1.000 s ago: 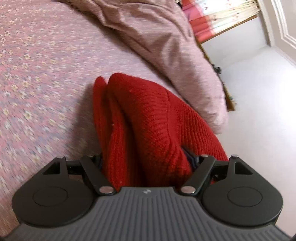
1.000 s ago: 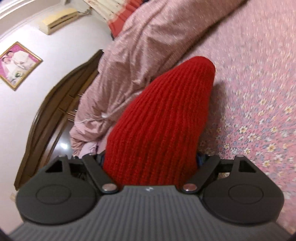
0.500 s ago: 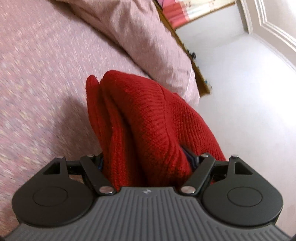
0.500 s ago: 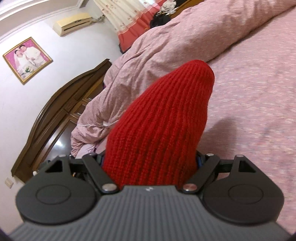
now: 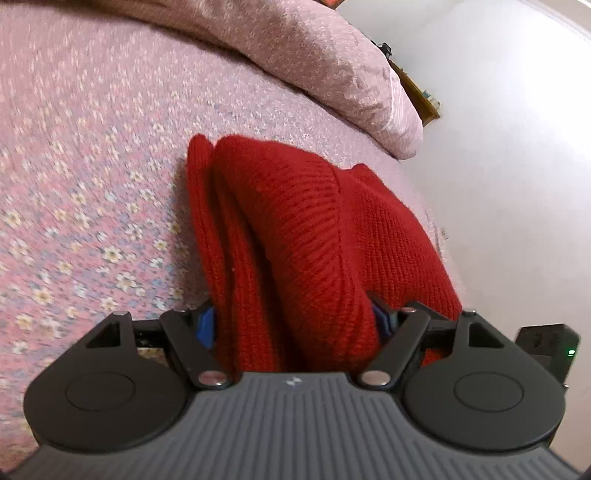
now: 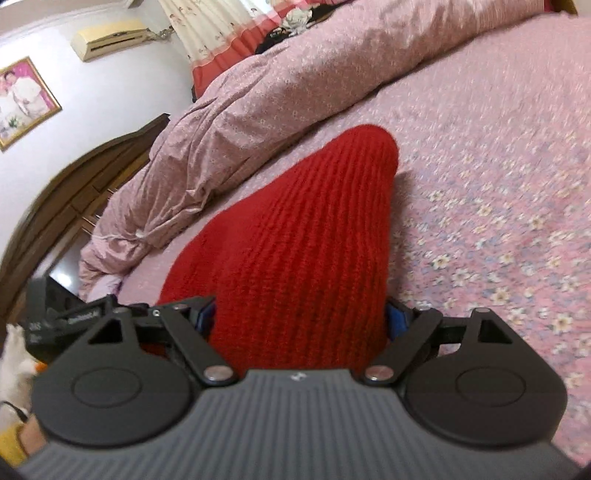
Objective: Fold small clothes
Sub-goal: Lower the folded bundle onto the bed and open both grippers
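Note:
A red knitted garment (image 5: 295, 236) fills the middle of the left wrist view, bunched in thick folds. My left gripper (image 5: 295, 325) is shut on it; the knit hides the fingertips and only blue pad edges show at each side. In the right wrist view the same red knit (image 6: 306, 251) rises as a ribbed cone over the bed. My right gripper (image 6: 301, 321) is shut on it, its fingers buried in the fabric. The garment hangs between both grippers above the pink floral bedsheet (image 5: 81, 177).
A crumpled pink duvet (image 6: 280, 88) lies along the far side of the bed, also in the left wrist view (image 5: 325, 55). A dark wooden headboard (image 6: 74, 184), white wall, framed photo (image 6: 22, 99) and air conditioner (image 6: 110, 35) are at left. The left gripper's body (image 6: 48, 317) shows at left.
Both grippers keep their hold on the red knit. Both views have tilted down toward the bed, so more of the floral sheet shows and the garment sits closer to it.

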`<state>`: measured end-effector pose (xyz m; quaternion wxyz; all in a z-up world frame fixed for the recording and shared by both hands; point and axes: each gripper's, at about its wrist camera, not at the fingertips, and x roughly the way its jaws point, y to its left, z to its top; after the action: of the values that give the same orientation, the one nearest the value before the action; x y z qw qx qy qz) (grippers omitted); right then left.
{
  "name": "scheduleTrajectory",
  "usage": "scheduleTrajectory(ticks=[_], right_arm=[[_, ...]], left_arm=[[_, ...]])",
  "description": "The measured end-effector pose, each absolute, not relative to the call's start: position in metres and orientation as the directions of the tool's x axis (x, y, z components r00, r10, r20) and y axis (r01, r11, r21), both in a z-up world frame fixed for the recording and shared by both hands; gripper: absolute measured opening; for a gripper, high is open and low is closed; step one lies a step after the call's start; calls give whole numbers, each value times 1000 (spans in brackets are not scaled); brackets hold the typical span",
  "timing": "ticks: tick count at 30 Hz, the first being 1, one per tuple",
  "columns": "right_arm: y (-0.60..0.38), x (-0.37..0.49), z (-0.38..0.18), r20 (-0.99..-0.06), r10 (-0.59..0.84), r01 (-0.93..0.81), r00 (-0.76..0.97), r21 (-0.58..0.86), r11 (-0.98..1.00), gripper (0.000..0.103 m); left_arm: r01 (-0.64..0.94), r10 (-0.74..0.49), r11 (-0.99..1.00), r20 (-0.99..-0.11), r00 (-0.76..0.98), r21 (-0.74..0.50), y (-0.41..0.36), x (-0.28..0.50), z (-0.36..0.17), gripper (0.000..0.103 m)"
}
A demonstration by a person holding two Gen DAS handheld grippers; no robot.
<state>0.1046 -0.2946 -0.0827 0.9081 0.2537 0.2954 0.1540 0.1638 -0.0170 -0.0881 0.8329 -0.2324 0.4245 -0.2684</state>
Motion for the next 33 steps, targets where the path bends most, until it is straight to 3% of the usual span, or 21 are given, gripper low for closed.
scheduleTrajectory(ticks=[12,18,25,33], right_arm=[[-273,34,-46,-437,175,-62,882,261,963,86],[-262,16,-42,-409,165,-65,897,247,967,85],[-264,45,-72,-520,173,-5,837,309,951,85],[-256,17,-52,-479,159,-16,863,290,957,85]], left_arm=[[259,-451,890,-640,622,-376,-19,113,-43,80],[232,-363,931,-660,658,-281,-23,91,-34,80],[191,-327,944,-686,650,-269,-32,94,-52,81],[200,-313,949,-670,673,-242,-38,70,-27,81]])
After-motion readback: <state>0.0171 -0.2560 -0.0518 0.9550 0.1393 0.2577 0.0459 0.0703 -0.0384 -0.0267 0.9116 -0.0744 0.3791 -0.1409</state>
